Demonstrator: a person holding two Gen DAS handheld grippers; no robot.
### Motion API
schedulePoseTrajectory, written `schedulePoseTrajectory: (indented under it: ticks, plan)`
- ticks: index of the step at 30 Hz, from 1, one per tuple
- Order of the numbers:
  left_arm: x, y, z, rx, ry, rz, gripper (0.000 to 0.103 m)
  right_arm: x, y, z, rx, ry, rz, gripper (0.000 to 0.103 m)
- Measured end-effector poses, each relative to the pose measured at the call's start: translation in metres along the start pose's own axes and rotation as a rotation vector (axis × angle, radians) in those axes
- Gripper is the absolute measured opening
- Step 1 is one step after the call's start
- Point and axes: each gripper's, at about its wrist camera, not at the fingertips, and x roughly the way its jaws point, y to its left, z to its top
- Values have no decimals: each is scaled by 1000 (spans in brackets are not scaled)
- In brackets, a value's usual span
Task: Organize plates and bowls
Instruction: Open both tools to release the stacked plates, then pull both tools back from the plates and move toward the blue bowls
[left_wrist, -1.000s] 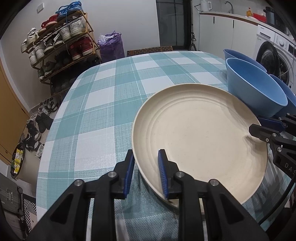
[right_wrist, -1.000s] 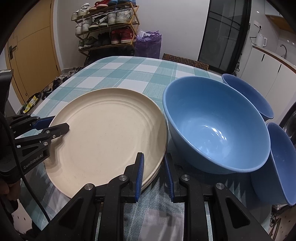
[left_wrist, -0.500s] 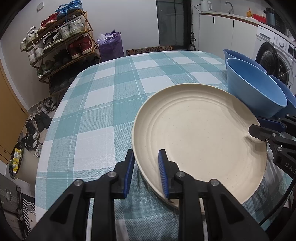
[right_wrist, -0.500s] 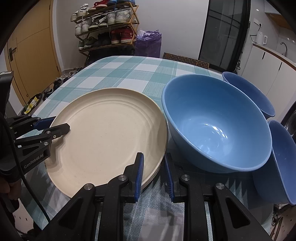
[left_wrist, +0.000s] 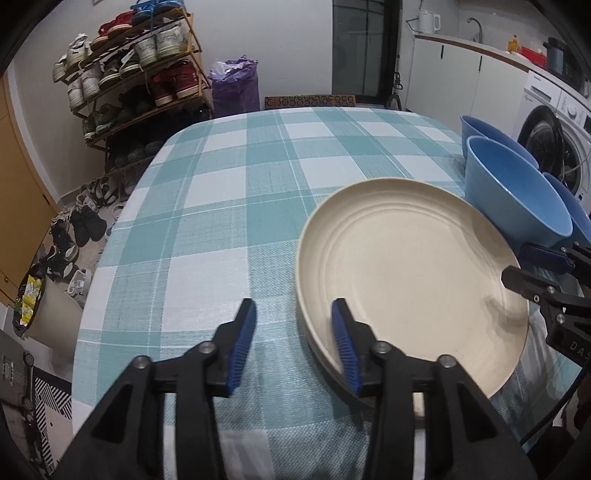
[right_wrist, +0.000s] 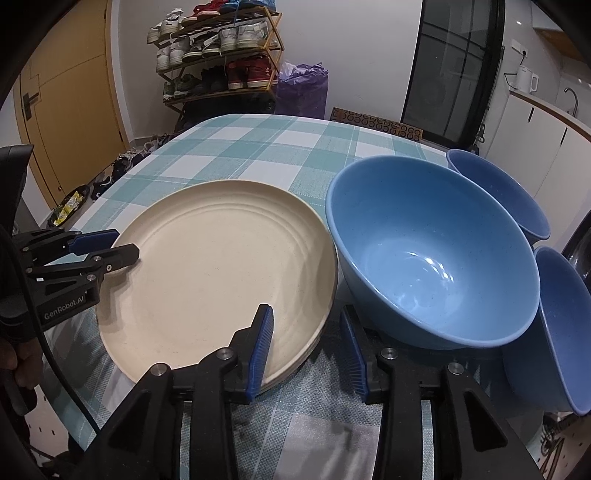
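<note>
From the left wrist, the left gripper (left_wrist: 291, 338) has its jaws opening, the cream plate's (left_wrist: 413, 280) near rim standing between the blue pads with neither pad pressing on it — one pad hangs over the checked cloth, the other over the plate's inner edge. The plate lies flat on the counter (left_wrist: 236, 199) toward its near right corner, on what looks like a second plate beneath it. At the counter's right edge sit three blue bowls; the large bowl (left_wrist: 517, 199) leans with its rim touching the plate's far right side. The right gripper (left_wrist: 532, 269) reaches in from the right over the plate's rim. From the right wrist, the right gripper (right_wrist: 308, 350) is likewise opening, the stacked plate (right_wrist: 214, 273) edge between its pads but not pinched. The large bowl (right_wrist: 432, 254) rests just beside the plate on the right, tilted toward the camera, with a second bowl (right_wrist: 506, 195) behind it and a third bowl (right_wrist: 561, 332) leaning at the right edge. The left gripper (right_wrist: 125, 247) hovers at the plate's left rim, jaws apart.
</note>
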Motion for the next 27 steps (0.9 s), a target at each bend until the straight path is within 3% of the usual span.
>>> schedulePoseTrajectory:
  ticks: [2, 6, 9, 14, 16, 27]
  plan:
    - [-5, 6, 0, -25, -8, -7, 54, -4, 1, 1, 1, -10, 10, 49]
    - [-11, 14, 2, -69, -7, -39, 59, -12, 3, 3, -9, -27, 19, 52]
    - [-19, 17, 3, -87, -29, -38, 82, -19, 6, 5, -21, -43, 33, 65]
    - [-33, 18, 3, -97, -62, -70, 86, -30, 11, 7, -36, -61, 70, 75]
    - [-39, 17, 4, -96, -75, -71, 96, -34, 13, 8, -45, -73, 74, 81]
    - [-68, 1, 17, -64, -123, -72, 96, -78, 11, 20, -49, -171, 111, 97]
